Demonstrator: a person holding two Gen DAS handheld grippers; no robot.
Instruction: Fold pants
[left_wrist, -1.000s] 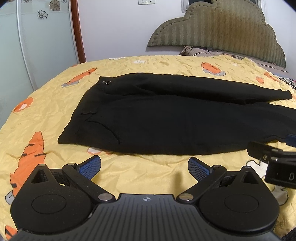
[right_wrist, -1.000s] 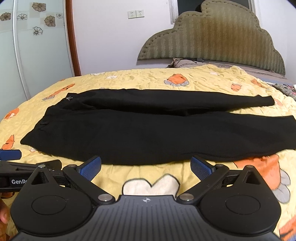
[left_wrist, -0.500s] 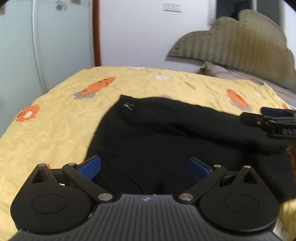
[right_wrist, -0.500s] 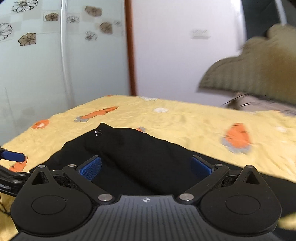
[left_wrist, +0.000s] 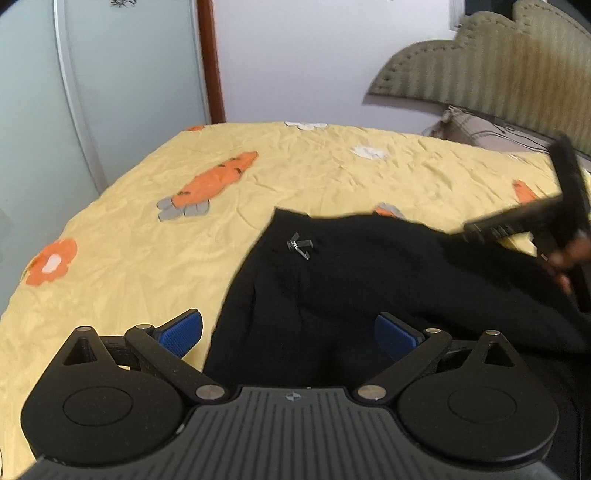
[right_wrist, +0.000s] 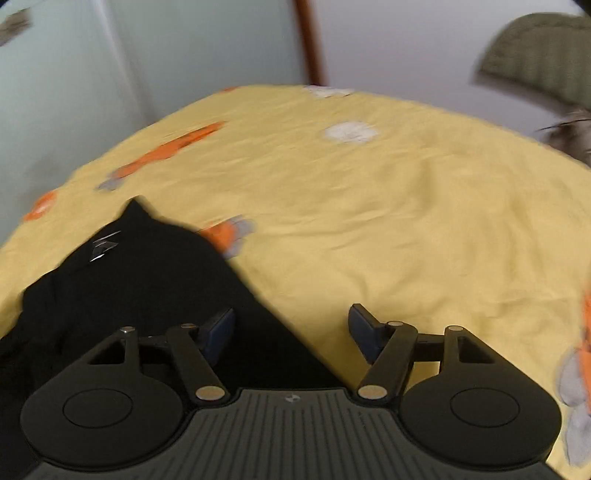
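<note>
Left gripper (left_wrist: 288, 332) jaws wide, over pants (left_wrist: 332, 280); right gripper (right_wrist: 291, 328) jaws closing, pants edge between. Small pale logo (left_wrist: 300, 245) at 12 o'clock, unreadable.

A bed fills the room's middle, spread with a crumpled yellow bedspread (left_wrist: 295, 177) printed with orange carrots and flowers; an olive padded headboard (left_wrist: 491, 59) with a scalloped top stands against a plain white wall (left_wrist: 295, 55). At left a frosted glass panel (left_wrist: 110, 74) meets a reddish-brown wooden post (left_wrist: 210, 62); a patterned pillow (left_wrist: 476, 133) lies below the headboard.
</note>
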